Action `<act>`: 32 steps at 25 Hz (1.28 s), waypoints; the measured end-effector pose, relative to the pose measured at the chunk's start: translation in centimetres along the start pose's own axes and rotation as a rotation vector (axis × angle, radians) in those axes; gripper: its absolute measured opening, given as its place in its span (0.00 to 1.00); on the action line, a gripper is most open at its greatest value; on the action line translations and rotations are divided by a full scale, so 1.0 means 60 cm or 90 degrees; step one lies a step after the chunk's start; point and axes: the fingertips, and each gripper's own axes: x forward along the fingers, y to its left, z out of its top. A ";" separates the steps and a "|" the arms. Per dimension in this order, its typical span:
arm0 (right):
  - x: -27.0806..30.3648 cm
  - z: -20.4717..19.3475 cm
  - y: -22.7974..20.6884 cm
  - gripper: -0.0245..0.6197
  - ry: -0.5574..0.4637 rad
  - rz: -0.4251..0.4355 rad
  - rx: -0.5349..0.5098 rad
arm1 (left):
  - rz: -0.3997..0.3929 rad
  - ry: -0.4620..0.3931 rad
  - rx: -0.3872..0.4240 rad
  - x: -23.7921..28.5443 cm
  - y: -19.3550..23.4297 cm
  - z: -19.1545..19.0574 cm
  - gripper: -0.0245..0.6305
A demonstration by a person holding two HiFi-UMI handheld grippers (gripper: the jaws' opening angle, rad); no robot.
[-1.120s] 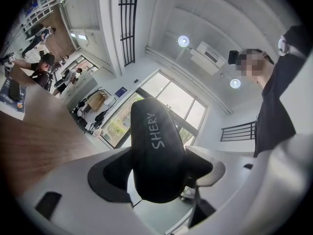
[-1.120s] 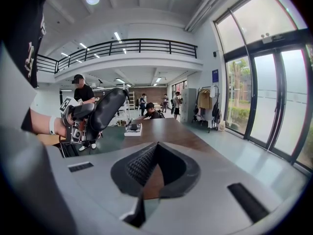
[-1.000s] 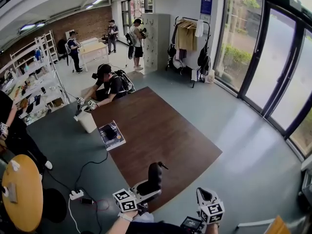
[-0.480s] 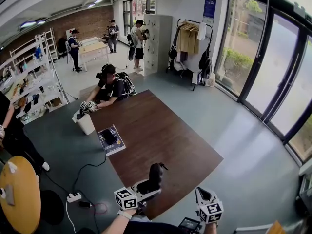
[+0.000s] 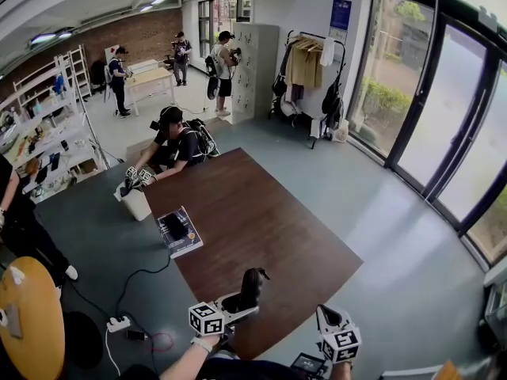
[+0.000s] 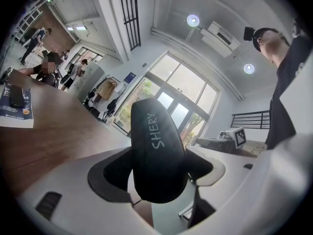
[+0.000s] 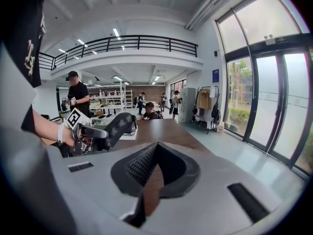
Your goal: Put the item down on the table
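Observation:
A black oblong item (image 5: 253, 285) with "SHERY" printed on it (image 6: 156, 151) stands upright between the jaws of my left gripper (image 5: 240, 305), which is shut on it. It is held over the near corner of the brown table (image 5: 261, 212); whether it touches the tabletop is not visible. My right gripper (image 5: 325, 315) is to the right, just off the table's near edge, its jaws shut with nothing between them (image 7: 155, 151). In the right gripper view the left gripper (image 7: 93, 131) and the item (image 7: 120, 125) show at the left.
A book with a dark object on it (image 5: 181, 231) lies at the table's left edge. At the far end a person (image 5: 178, 141) leans over the table beside a white box (image 5: 135, 202). A power strip and cables (image 5: 119, 323) lie on the floor at the left.
Both grippers and the black item keep nearly the same places. The person at the far end of the table has shifted a little.

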 end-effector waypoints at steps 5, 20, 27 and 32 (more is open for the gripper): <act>0.006 0.003 -0.005 0.02 0.005 -0.012 0.000 | 0.014 0.034 -0.006 0.007 0.043 -0.025 0.56; 0.004 -0.002 -0.024 0.02 0.030 -0.051 0.012 | 0.058 0.151 -0.055 0.028 0.150 -0.137 0.56; 0.000 -0.008 -0.031 0.02 0.040 -0.077 0.017 | 0.067 0.227 -0.048 0.047 0.189 -0.177 0.56; -0.010 -0.019 -0.039 0.02 0.052 -0.098 0.025 | 0.084 0.292 -0.045 0.049 0.219 -0.216 0.56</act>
